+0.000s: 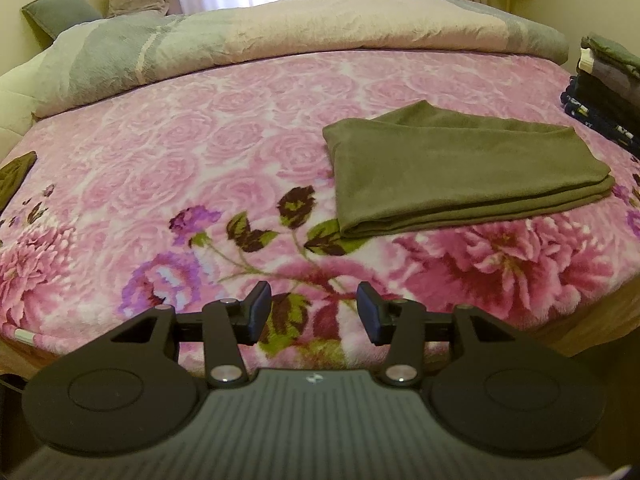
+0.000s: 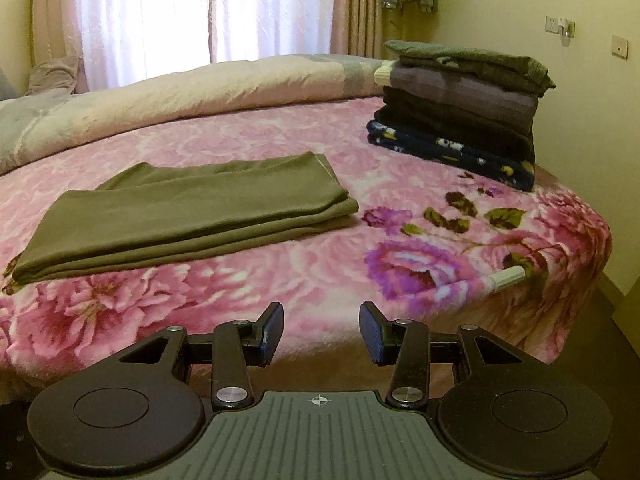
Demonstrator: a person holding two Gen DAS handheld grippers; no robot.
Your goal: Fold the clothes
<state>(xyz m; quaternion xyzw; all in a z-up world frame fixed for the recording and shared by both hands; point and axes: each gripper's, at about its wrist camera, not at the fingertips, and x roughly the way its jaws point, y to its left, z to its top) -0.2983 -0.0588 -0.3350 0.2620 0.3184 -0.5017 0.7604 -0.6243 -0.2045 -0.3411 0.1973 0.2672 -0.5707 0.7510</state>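
Note:
An olive-green garment (image 1: 460,172) lies folded flat in several layers on the pink floral bed cover (image 1: 192,152). In the right wrist view the same garment (image 2: 188,216) lies left of centre. My left gripper (image 1: 314,312) hovers open near the bed's front edge, well short of the garment, with nothing between its fingers. My right gripper (image 2: 322,332) is also open and empty, held back from the garment over the front of the bed cover (image 2: 440,216).
A stack of folded clothes (image 2: 460,112) stands at the bed's right side, also seen as a stack (image 1: 604,88) at the right edge. A rolled duvet (image 1: 280,36) lies along the back. Another dark green cloth (image 1: 16,176) lies at the far left. Curtains (image 2: 160,12) hang behind.

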